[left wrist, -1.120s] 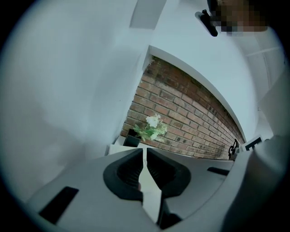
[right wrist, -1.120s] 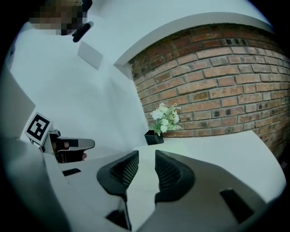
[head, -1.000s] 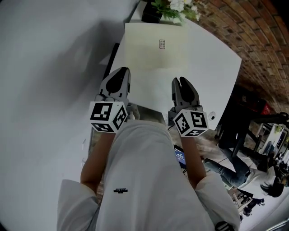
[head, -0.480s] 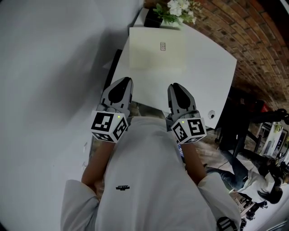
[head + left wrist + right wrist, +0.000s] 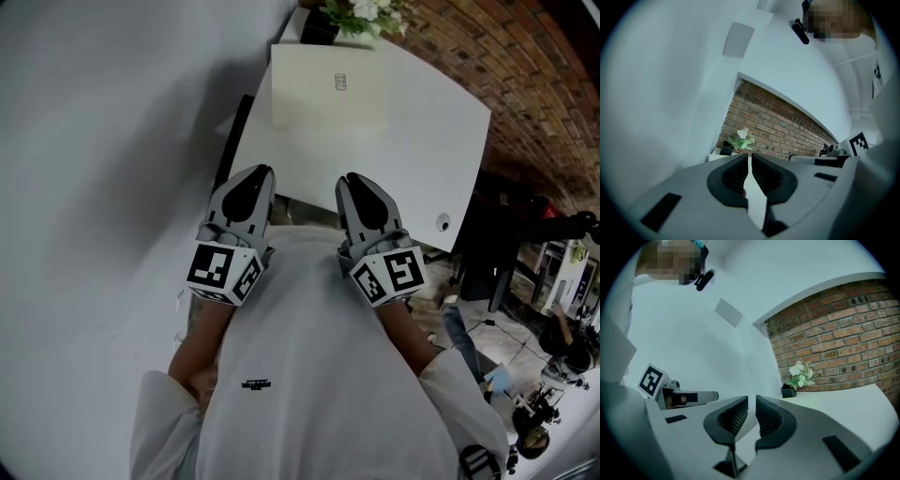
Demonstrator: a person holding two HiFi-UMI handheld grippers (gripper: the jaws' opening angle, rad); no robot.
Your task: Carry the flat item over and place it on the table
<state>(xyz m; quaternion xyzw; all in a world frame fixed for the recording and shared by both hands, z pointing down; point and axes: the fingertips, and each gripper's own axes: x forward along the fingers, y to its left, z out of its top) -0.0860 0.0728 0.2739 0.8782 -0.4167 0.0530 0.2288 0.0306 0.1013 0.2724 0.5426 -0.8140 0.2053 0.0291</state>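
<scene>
The flat item (image 5: pixel 330 84) is a cream rectangular board with a small label. It lies on the white table (image 5: pixel 427 141) at its far end, just in front of the plant. My left gripper (image 5: pixel 253 176) and right gripper (image 5: pixel 359 183) are side by side close to the person's white shirt, over the table's near edge and well short of the board. Both are shut with nothing between the pads. In the left gripper view the left gripper (image 5: pixel 750 157) points at the far brick wall. The right gripper (image 5: pixel 752 399) points the same way in the right gripper view.
A potted plant with white flowers (image 5: pixel 361 14) stands at the table's far edge, against a brick wall (image 5: pixel 534 84). A plain white wall (image 5: pixel 103 141) runs along the left. Dark furniture and clutter (image 5: pixel 534 253) lie beyond the table's right edge.
The right gripper's jaws have come together. Both grippers have drawn back toward the person's body, the right one also shifting left. The flat item has stayed on the table.
</scene>
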